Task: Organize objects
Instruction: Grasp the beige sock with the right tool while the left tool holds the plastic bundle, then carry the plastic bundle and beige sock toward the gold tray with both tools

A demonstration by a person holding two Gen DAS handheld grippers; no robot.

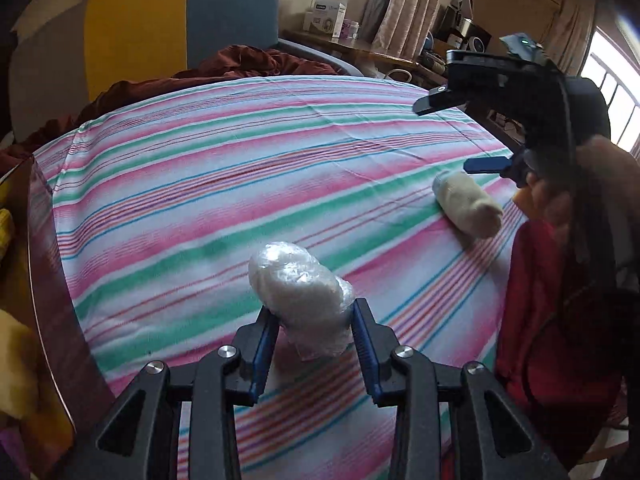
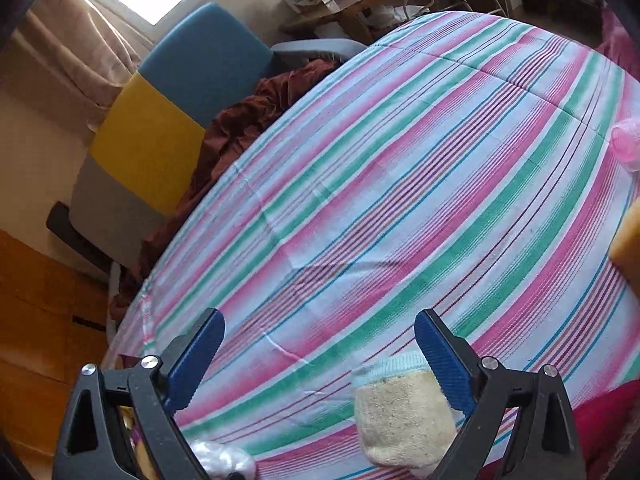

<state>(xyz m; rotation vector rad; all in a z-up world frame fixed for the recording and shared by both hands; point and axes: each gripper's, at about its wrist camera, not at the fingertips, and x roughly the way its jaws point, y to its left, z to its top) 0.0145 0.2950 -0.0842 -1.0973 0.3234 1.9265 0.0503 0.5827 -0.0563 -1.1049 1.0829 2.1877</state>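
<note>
A white bundle wrapped in clear plastic point(image 1: 296, 280) sits between the blue pads of my left gripper point(image 1: 314, 308), which is shut on it just above the striped bedsheet point(image 1: 240, 184). Part of the same bundle point(image 2: 224, 460) shows at the bottom edge of the right wrist view. A cream rolled sock with a pale blue cuff point(image 1: 468, 204) lies on the sheet to the right. My right gripper point(image 1: 456, 132) hovers over it, held by a hand. Seen from its own camera, the right gripper point(image 2: 320, 316) is wide open and the sock point(image 2: 404, 416) lies beside its right finger, untouched.
A yellow, blue and grey headboard point(image 1: 180, 20) and a crumpled maroon blanket point(image 1: 240, 64) bound the bed's far side. A dark-rimmed container point(image 1: 44, 264) stands at the left edge. A person's red garment point(image 1: 552, 320) is on the right. A pink object point(image 2: 626, 144) lies on the sheet.
</note>
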